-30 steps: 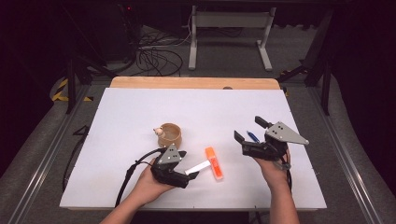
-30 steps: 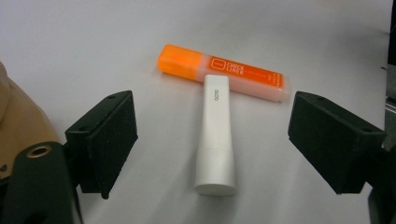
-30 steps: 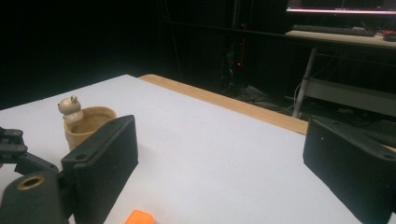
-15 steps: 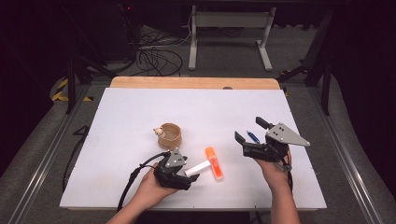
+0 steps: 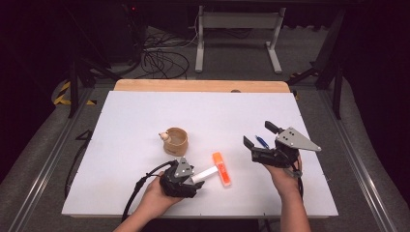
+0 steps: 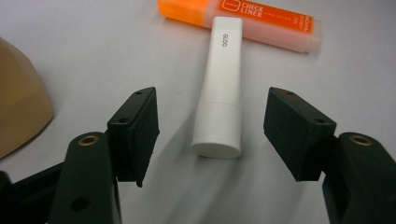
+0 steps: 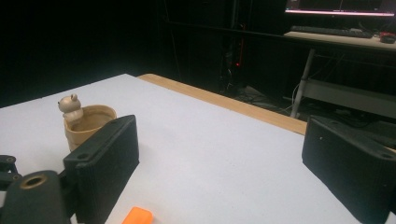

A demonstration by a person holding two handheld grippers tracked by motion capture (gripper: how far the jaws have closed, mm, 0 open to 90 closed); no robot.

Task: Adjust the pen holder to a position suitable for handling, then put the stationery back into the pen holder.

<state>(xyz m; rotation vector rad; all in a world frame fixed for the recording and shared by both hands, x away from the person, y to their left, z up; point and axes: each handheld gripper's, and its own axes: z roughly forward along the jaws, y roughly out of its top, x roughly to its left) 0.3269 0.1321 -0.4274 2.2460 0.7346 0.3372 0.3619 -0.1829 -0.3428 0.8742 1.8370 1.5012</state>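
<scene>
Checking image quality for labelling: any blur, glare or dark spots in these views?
High view: table evenly lit, surroundings dark. Left gripper view: white tube and orange highlighter sharp, print legible, soft shadow left of the tube, left gripper jaws slightly soft. Right gripper view: wooden cup fairly sharp, right gripper jaws soft, background near black.

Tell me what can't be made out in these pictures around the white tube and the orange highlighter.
- White tube: in the high view its near end is hidden by the left claw.
- Orange highlighter: top edge cut off by the frame in the left gripper view; just one corner shows in the right gripper view.
- Blue pen: mostly hidden behind the right claw in the high view.
- Cup: inside too small to read.
</scene>
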